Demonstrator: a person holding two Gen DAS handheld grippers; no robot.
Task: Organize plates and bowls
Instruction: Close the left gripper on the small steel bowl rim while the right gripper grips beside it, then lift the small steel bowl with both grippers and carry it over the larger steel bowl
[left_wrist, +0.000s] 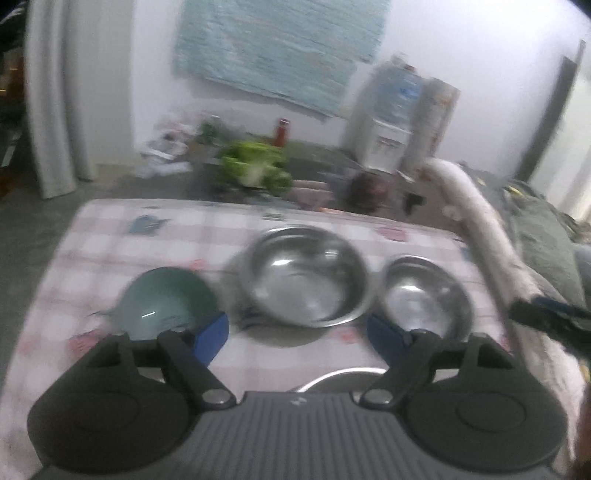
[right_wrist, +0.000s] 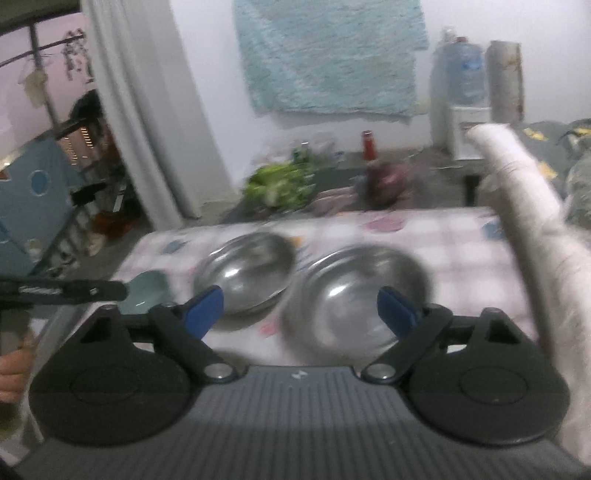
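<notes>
**Both grippers spread above a row of bowls on a checked tablecloth**

Nearest to me, my left gripper (left_wrist: 297, 332) has its blue pads wide apart, gripping nothing; a sliver of a steel rim (left_wrist: 340, 378) peeks out just behind its body. My right gripper (right_wrist: 301, 308) is likewise spread, nothing between its pads. (Both views are blurred.)

Beyond the fingers, three dishes sit in a row on the table (left_wrist: 110, 236), covered in a pink-and-white checked cloth. In the left view they run left to right: a green bowl (left_wrist: 166, 301), a large steel bowl (left_wrist: 304, 275), and a smaller steel bowl (left_wrist: 426, 293) just beside it. In the right view, the smaller steel bowl lies under the right gripper's opening.

Past the far table edge I see leafy greens (left_wrist: 253, 168) on the floor, a red bottle (left_wrist: 281, 132), and a water dispenser (left_wrist: 391, 118) against the wall.
</notes>
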